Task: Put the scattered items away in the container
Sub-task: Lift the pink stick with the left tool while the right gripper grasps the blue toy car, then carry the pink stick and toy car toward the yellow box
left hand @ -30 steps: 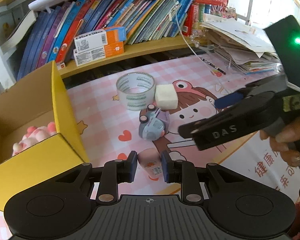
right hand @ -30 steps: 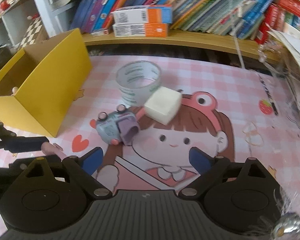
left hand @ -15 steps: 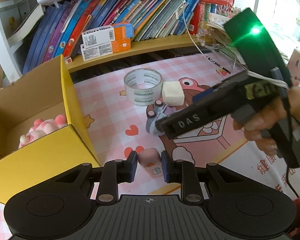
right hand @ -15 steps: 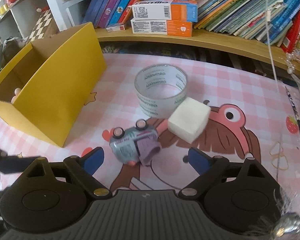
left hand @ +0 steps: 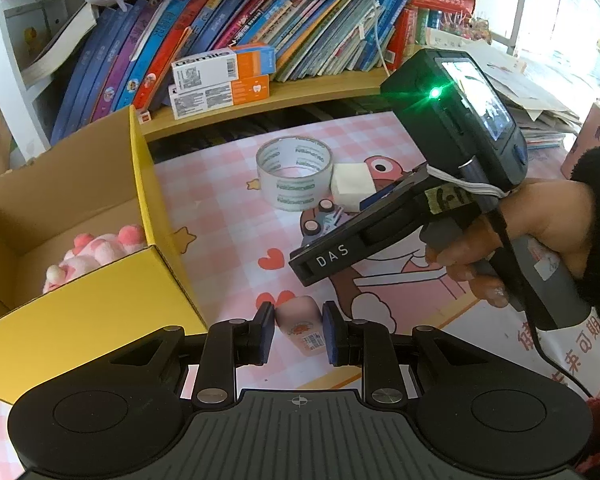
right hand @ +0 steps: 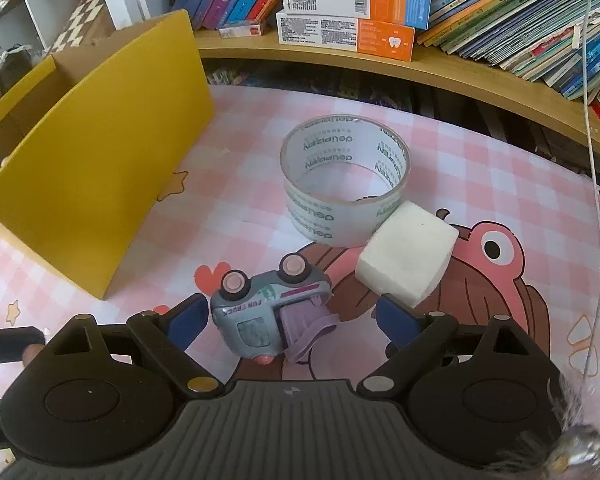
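My left gripper (left hand: 297, 330) is shut on a small pink bottle (left hand: 300, 322) and holds it just right of the yellow cardboard box (left hand: 100, 312), which holds a pink plush toy (left hand: 96, 252). My right gripper (right hand: 294, 316) is open, with its fingers either side of a grey toy truck (right hand: 268, 312) lying on its side on the pink mat. A clear tape roll (right hand: 344, 180) and a white foam block (right hand: 408, 256) lie just beyond the truck. The box also shows in the right wrist view (right hand: 96, 184), at the left.
A low wooden shelf (right hand: 420, 68) with leaning books and two toothpaste boxes (right hand: 352, 12) runs along the back. A stack of papers (left hand: 540, 92) lies at the right. A white cable (right hand: 592, 120) hangs down at the right.
My right gripper has moved forward and down until its open fingers flank the toy truck. My left gripper has lifted slightly with the pink bottle.
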